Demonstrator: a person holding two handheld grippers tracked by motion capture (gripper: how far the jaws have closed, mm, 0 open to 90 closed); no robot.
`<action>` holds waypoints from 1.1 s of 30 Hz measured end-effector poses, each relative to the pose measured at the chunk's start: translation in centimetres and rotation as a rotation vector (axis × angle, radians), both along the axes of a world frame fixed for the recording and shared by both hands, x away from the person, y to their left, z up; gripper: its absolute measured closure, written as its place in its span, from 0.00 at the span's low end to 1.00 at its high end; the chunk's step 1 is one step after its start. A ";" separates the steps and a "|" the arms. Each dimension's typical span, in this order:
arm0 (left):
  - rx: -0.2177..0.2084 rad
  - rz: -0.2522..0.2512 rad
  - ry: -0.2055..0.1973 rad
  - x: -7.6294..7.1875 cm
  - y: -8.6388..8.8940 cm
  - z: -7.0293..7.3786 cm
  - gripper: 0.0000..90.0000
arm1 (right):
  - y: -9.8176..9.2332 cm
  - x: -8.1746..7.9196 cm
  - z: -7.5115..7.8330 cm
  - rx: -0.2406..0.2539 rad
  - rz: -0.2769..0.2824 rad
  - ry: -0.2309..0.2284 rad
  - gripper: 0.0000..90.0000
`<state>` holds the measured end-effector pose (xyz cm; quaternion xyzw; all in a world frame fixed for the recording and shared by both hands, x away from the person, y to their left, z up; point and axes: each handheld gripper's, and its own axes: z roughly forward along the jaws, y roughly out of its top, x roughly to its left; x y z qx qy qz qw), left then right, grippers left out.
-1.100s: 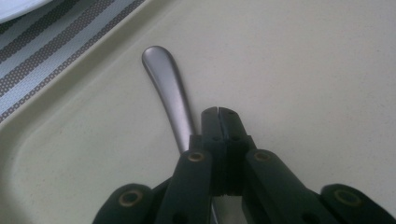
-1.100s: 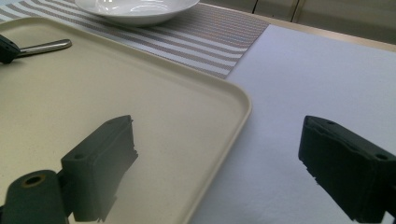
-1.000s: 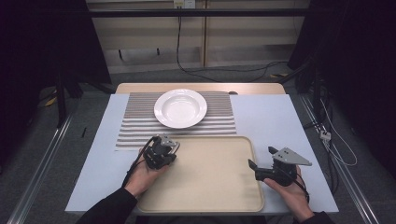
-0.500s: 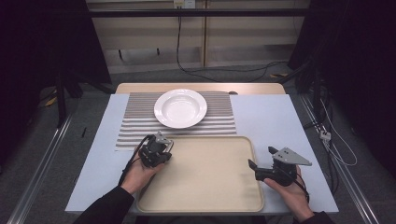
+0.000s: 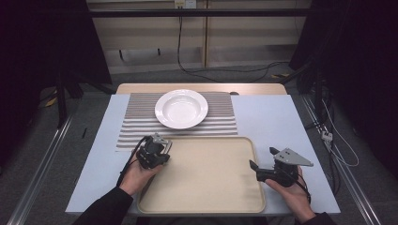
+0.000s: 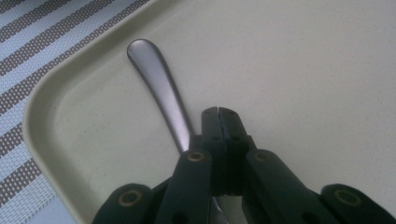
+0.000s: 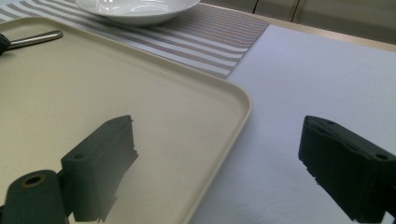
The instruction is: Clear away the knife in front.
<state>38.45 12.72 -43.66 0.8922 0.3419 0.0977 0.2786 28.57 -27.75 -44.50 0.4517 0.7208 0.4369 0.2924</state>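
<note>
Two jaws of my left gripper (image 6: 218, 111) are pressing together beside the spoon handle (image 6: 159, 88), gripping nothing; I'm risking nudging it along the tray (image 6: 56, 140).

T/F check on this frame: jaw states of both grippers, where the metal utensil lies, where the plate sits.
1. The left gripper has its jaws shut. True.
2. The right gripper is shut. False: its jaws stand wide apart, with nothing between them.
3. The metal utensil handle lies in the beige tray. True.
4. The white plate sits in the tray. False: it rests on the striped placemat, beyond the tray.
</note>
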 end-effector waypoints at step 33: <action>0.008 0.044 -0.020 -1.0 2.5 0.0 1.00 | 0.1 0.1 0.0 0.000 0.002 0.007 0.12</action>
